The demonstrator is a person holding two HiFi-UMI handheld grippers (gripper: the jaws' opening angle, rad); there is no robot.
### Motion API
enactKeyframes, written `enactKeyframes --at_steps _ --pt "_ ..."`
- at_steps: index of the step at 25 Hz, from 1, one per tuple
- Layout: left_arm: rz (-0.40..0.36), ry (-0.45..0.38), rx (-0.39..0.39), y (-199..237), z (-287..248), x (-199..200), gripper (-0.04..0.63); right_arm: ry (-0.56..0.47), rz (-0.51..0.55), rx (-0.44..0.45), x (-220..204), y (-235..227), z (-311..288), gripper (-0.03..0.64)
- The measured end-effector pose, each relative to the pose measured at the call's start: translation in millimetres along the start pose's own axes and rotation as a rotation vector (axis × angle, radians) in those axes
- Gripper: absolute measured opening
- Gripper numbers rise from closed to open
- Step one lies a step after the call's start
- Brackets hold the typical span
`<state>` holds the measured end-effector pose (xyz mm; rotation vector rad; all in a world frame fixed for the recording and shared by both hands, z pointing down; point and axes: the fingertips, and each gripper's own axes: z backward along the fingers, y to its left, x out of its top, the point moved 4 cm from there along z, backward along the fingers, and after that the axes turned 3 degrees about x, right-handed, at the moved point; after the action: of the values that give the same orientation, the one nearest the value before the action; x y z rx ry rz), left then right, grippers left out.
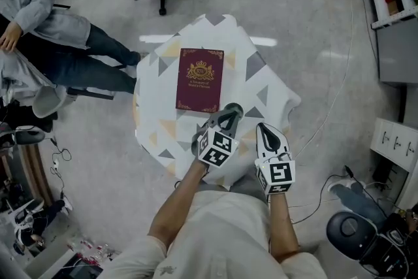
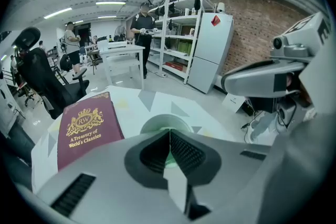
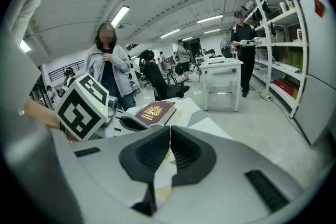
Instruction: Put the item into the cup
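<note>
Nearest the head camera, two bare forearms [image 1: 176,202] are seen reaching out over a small table draped in a white tablecloth [image 1: 261,85] printed with grey and tan triangles. The cup [image 1: 235,109] is set on that cloth at about 5 o'clock from a maroon hardback book [image 1: 200,79] with gold lettering, just off the book's near corner. It is small and round, with a pale green rim and a smooth surface. In the left gripper view the cup [image 2: 157,122] is shown as a pale green arc directly beyond the jaw tips. The left gripper [image 1: 227,117] is held with its tips at the cup and its jaws brought fully together, ribbed black pads meeting along one line; whether the cup is touched cannot be told. The right gripper [image 1: 264,129] is held at about 4 o'clock from the left one, over the cloth, and its jaws are likewise closed pad to pad. Both bodies are of grey moulded plastic, each carrying a white marker cube [image 1: 216,148] with black squares.
</note>
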<state>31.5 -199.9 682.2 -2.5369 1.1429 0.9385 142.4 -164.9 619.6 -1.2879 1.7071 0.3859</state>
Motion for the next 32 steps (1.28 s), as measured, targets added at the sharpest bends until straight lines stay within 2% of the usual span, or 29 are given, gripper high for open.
enactKeyframes --at_steps 11,16,24,32 --pt "-0.024 0.037 0.009 -0.8 -2.5 2.4 0.037 -0.007 -0.003 -0.015 -0.8 -1.7 4.6 0.009" --pt "-0.026 0.012 0.009 -1.3 3.2 9.2 0.063 -0.015 0.003 -0.023 2.4 -1.7 7.9 0.009" --pt "-0.005 -0.104 0.026 4.2 42.7 29.6 0.071 -0.05 0.023 -0.047 14.3 6.2 19.5 0.01" --pt "0.011 -0.306 0.053 12.6 106.1 59.7 0.069 -0.123 0.071 -0.09 44.4 23.2 41.5 0.011"
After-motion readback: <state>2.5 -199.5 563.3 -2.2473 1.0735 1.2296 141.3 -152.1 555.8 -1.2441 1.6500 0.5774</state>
